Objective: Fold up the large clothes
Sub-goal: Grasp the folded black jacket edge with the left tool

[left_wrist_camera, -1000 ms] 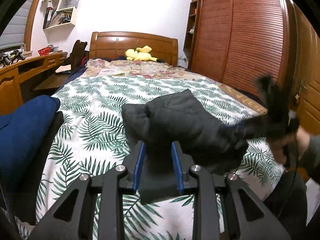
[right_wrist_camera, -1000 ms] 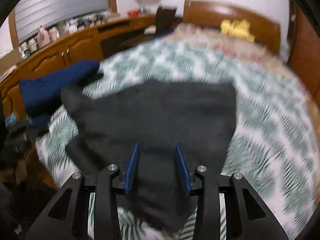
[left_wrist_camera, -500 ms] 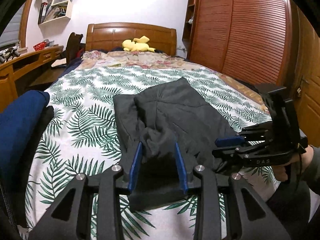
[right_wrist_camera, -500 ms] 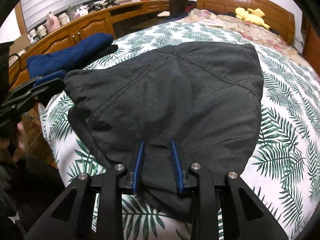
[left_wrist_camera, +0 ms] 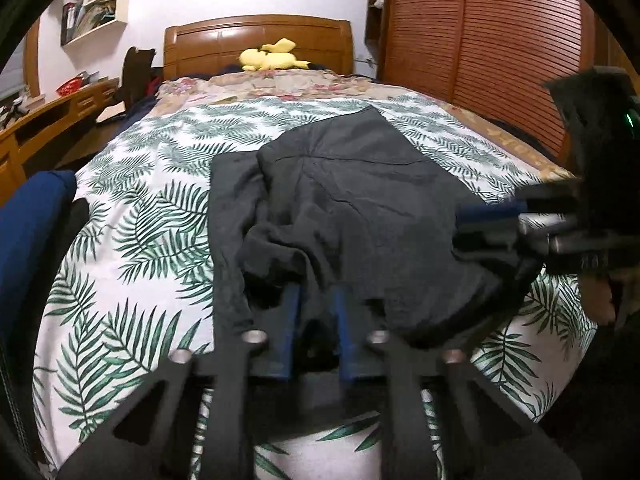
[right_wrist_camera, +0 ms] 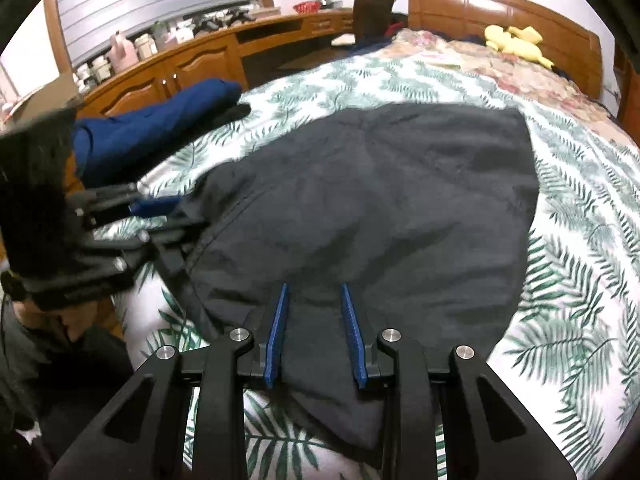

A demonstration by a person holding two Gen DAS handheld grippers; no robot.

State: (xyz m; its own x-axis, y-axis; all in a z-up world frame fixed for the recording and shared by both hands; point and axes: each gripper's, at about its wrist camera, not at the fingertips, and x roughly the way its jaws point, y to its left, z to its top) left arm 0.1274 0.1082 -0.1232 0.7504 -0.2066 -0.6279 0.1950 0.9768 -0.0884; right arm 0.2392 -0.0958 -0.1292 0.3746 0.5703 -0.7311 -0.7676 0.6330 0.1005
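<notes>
Left hand-held gripper (left_wrist_camera: 316, 300): jaws have just been closing, now pinched on a bunched near-edge fold of the dark garment (left_wrist_camera: 352, 208), presumably to lift it for the next fold. Dark garment: lies partly folded on the bed (left_wrist_camera: 132, 240), near its foot. Right hand-held gripper (right_wrist_camera: 314, 300): jaws parted, cloth between them; whether the pads press it cannot be told. Blue clothing (right_wrist_camera: 160, 128): at the bed's left edge, cut off. Left fingertips blurred.

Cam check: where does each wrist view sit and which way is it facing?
Left wrist: on the left gripper, facing up the bed to the headboard; own fingers, right gripper showing.
Right wrist: on the right gripper, facing across to the desk; left gripper showing.
Shared: dark garment, yellow toy.
</notes>
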